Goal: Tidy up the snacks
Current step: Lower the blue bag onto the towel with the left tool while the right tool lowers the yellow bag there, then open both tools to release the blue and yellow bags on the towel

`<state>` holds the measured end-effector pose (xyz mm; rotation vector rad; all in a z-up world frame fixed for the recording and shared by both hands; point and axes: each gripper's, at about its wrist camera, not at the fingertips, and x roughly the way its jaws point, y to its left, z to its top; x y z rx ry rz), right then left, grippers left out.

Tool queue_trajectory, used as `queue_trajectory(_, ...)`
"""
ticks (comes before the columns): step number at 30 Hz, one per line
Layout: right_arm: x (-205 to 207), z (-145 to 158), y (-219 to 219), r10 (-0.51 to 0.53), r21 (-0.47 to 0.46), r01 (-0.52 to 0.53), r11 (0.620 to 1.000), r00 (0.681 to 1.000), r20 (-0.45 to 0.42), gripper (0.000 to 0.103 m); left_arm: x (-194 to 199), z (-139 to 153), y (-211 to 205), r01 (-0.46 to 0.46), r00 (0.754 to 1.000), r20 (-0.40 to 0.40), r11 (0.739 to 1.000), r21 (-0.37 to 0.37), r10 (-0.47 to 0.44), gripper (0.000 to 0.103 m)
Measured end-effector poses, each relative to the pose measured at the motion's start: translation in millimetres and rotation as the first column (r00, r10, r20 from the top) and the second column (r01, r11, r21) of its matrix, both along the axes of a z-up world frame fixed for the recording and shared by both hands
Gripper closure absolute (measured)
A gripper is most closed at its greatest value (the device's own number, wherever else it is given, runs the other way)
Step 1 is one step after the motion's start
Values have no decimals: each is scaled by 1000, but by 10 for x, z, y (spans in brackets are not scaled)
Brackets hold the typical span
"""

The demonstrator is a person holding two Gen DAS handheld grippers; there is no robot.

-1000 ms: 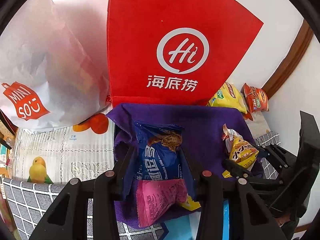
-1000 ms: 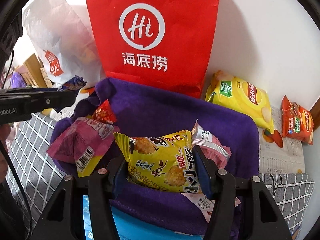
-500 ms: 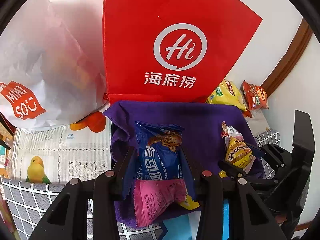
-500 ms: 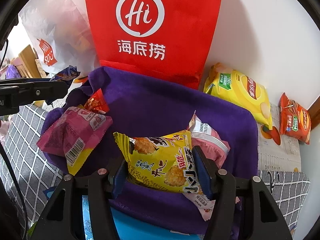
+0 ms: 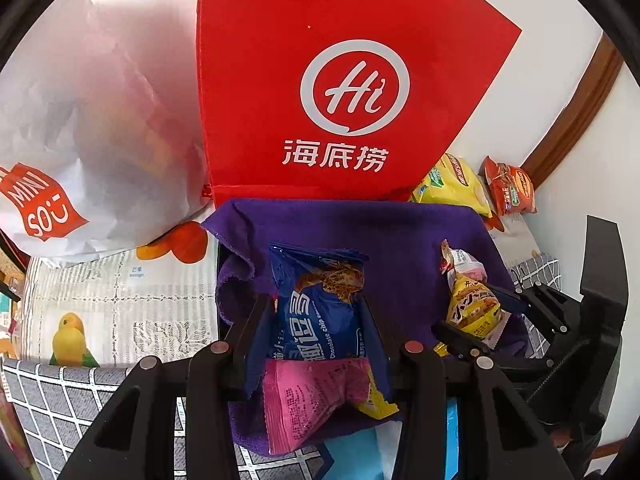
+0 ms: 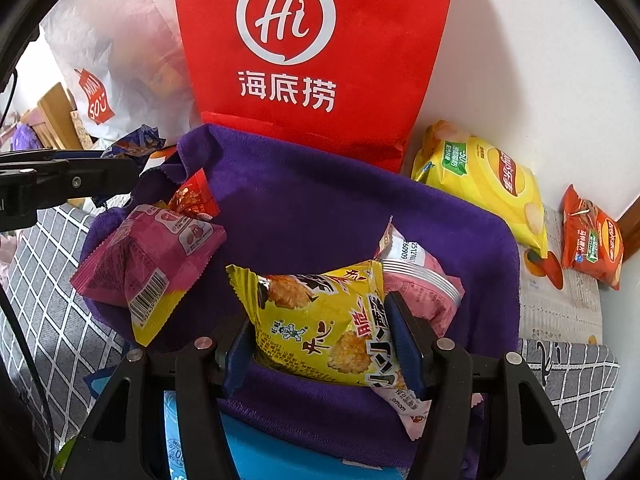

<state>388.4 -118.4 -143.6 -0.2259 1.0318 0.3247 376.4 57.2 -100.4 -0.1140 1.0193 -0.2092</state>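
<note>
While gripping packets, both tools (image 5: 316,316) (image 6: 326,332) crowd purple cloth's (image 6: 320,208) near edge.

- Tall red paper bag (image 5: 320,92) at twelve o'clock: white "Hi" logo above "海底捞".
- Crinkled white plastic bag (image 5: 80,128) at ten o'clock: red "MINISO" tag.
- Blue foil cookie packet (image 5: 316,312): "Chocolate Chip".

The left gripper (image 5: 316,320) fills the lower middle of its own view, pointing steeply down, and its two jaws press on the sides of a blue cookie packet (image 5: 320,312). The right gripper (image 6: 324,332) stands in the lower middle of its view, also tilted down, with its blue pads closed against a yellow snack packet (image 6: 324,320). In the left wrist view the right gripper appears at the right edge, and in the right wrist view the left gripper reaches in from the left edge.
</note>
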Motion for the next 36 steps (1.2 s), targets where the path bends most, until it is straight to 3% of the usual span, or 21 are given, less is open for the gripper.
queue_trajectory(24,-58,61,29,32,7,-32,999,999,-19,38,33,-90,-62,12,999,-30,1000,10,-12,62)
queue_trajectory(36,-138,486,-207,-58,80,50,996,993,107,37,65,-130,-69,7,999,-54,1000,16,-6,60)
